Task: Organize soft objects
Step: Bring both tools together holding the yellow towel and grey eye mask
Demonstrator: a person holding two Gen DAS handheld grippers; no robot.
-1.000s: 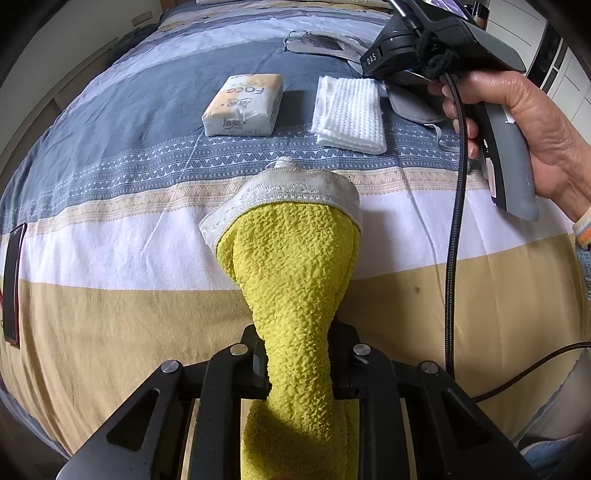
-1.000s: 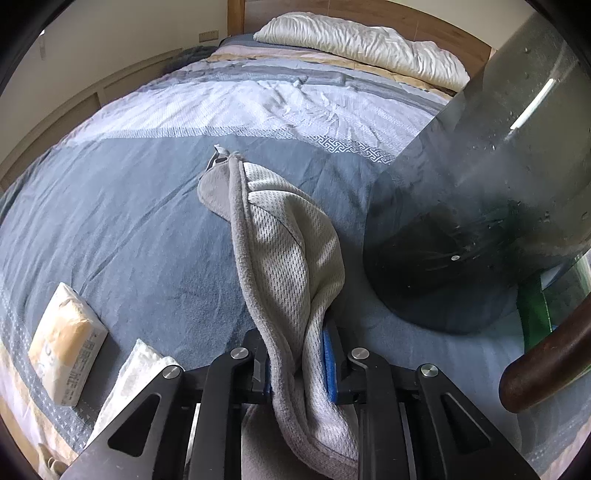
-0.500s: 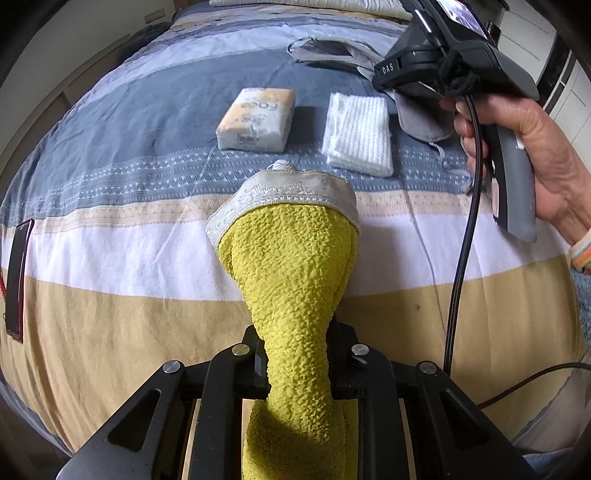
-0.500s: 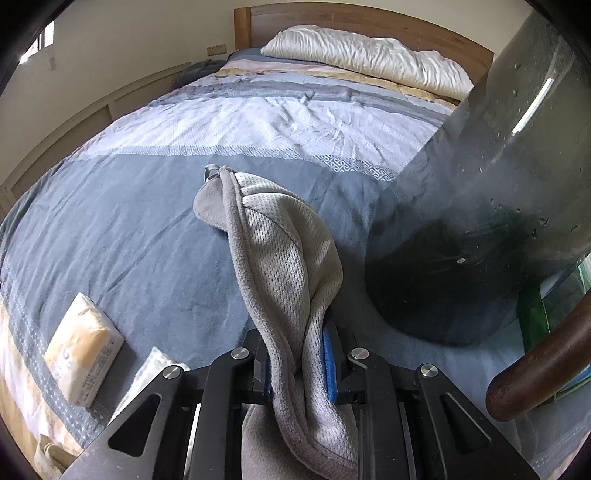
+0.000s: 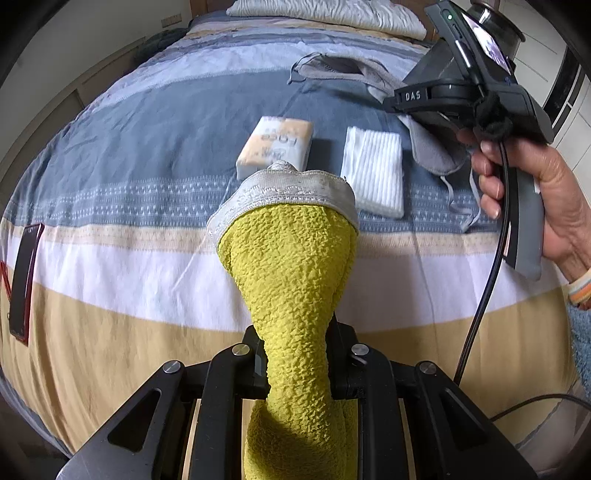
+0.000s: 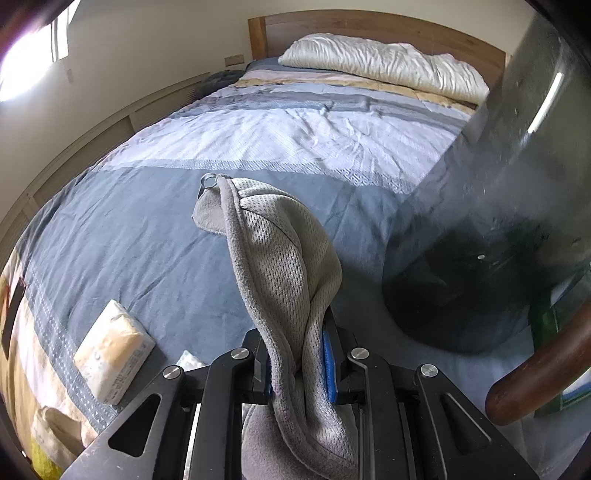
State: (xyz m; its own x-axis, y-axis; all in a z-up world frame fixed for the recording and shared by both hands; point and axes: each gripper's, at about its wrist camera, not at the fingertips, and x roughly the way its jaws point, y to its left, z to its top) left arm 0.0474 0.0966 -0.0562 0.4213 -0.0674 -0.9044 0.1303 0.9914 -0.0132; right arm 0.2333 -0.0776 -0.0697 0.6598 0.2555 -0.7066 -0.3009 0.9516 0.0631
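A bed [image 6: 155, 236] with a striped cover in grey, white and tan fills both views. A wooden headboard [image 6: 369, 26] stands at its far end, and a white pillow [image 6: 388, 66] lies along that end. In the right wrist view a big dark translucent container [image 6: 498, 258] is at the right side; I cannot tell if it rests on the bed.

The left gripper [image 5: 295, 363] points down over the tan stripe near the foot edge. Its fingers are closed tight on a yellow cloth [image 5: 291, 288] with a white lace border, which stands out in front of the jaws above the cover.

The right gripper [image 6: 295, 369], held by a hand [image 5: 535, 192], is over the grey part near the right edge of the bed. Its fingers pinch a grey cloth [image 6: 280, 266] with a mesh side; the far end of the cloth hangs down onto the grey cover.

On the grey stripe, between the two grippers, a tissue pack [image 5: 275, 144] and a folded white cloth [image 5: 373, 170] lie just beside each other, not touching. A dark phone [image 5: 24, 280] lies at the left edge of the bed.
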